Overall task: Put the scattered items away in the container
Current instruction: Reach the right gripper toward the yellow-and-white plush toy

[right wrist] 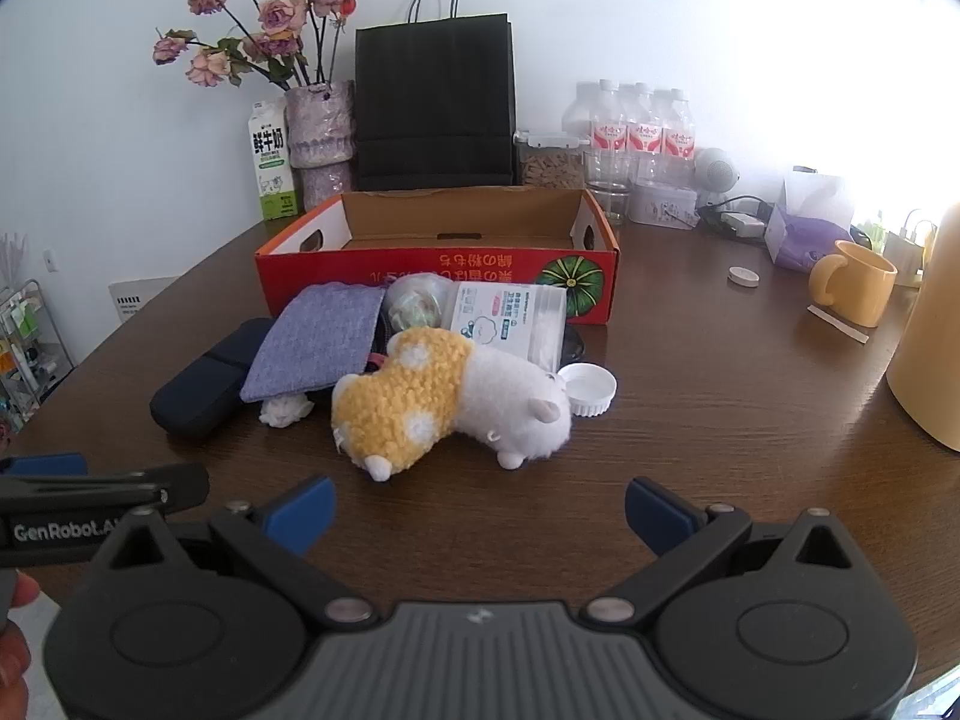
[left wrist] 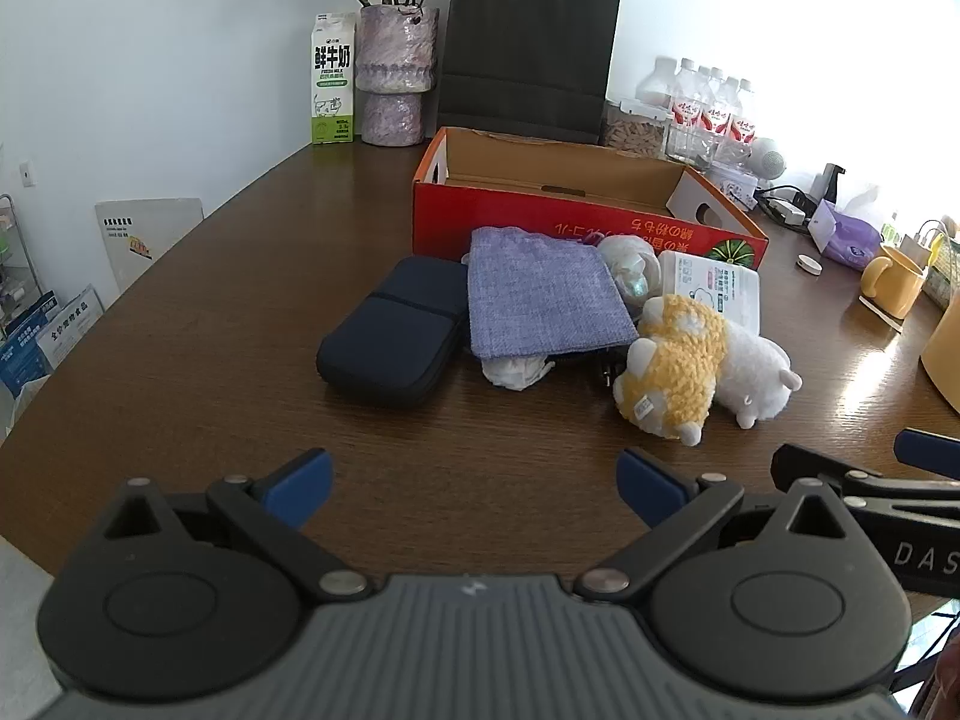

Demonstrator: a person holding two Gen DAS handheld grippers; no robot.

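one fluffy plush toy (right wrist: 450,399), woven pouch (right wrist: 318,342), cardboard box (right wrist: 432,267)

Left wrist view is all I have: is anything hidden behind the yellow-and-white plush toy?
Observer: Yes. A white ribbed plastic lid lies on the brown wooden table, by the white end of the yellow-and-white plush toy.
Operator: Which way up?
Observer: Hollow side up, as far as I can tell.
Operator: Is the right gripper free to take it?
Observer: The right gripper is wide open and empty, just short of the toy.
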